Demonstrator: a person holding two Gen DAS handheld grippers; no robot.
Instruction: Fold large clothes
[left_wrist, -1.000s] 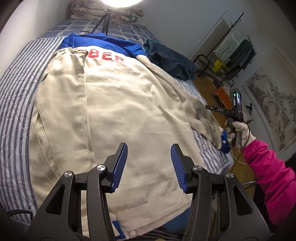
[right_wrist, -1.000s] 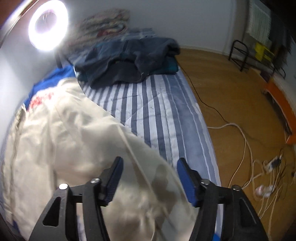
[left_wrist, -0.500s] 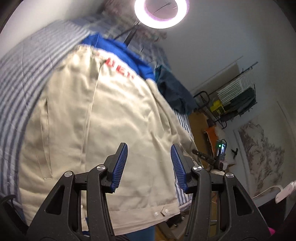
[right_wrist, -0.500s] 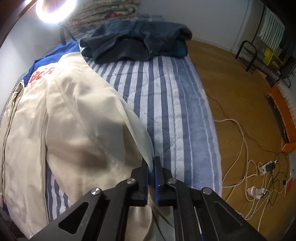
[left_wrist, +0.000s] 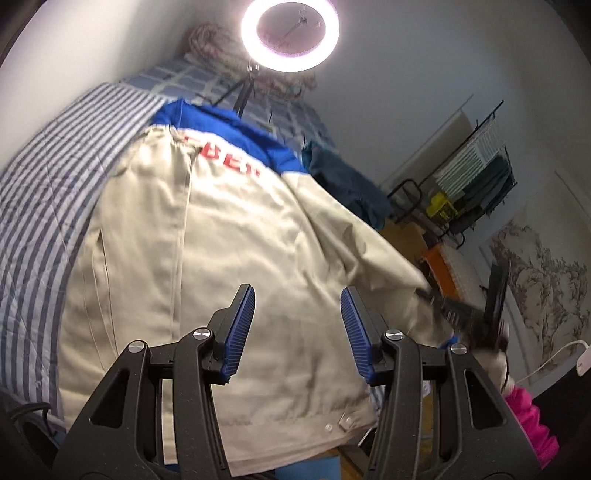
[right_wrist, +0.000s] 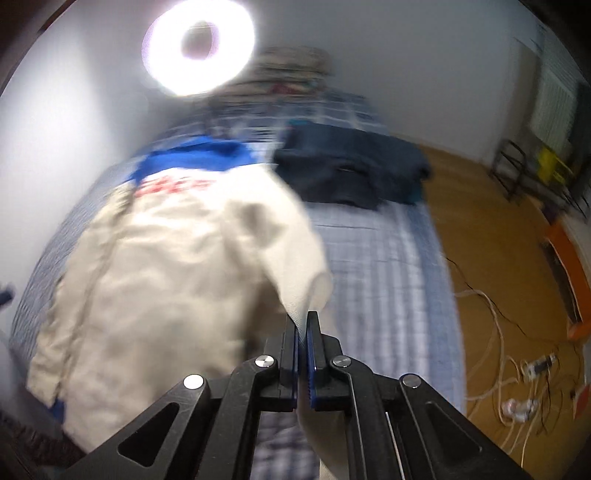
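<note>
Change since earlier: right gripper (right_wrist: 303, 332), which was standing wide over the sleeve a second ago, is now clamped on it and lifting it off the bed; left gripper (left_wrist: 297, 328) is rising slightly, its spread unchanged.
Jacket: cream jacket (left_wrist: 207, 266) with a blue yoke is lying back-up along the striped bed (left_wrist: 40, 206), hem nearest the left camera.
Sleeve: right-hand sleeve (right_wrist: 295, 254) is hanging from the right gripper, draping in soft folds above the bedcover.
Left gripper: hovering half-spread above the jacket's lower back, nothing between the pads.
Right gripper: pinching the sleeve near its cuff, though blur is making the exact spot hard to judge.
Handling: fabric is looking light, limp and non-fragile; it is likely sagging wherever unsupported, so a thin pinch may be slipping.
Where to hold: cuff and hem band (left_wrist: 295, 417) are probably offering the firmest, thickest edges.
Other items: dark folded clothes (right_wrist: 351, 166) are sitting further up the bed.
</note>
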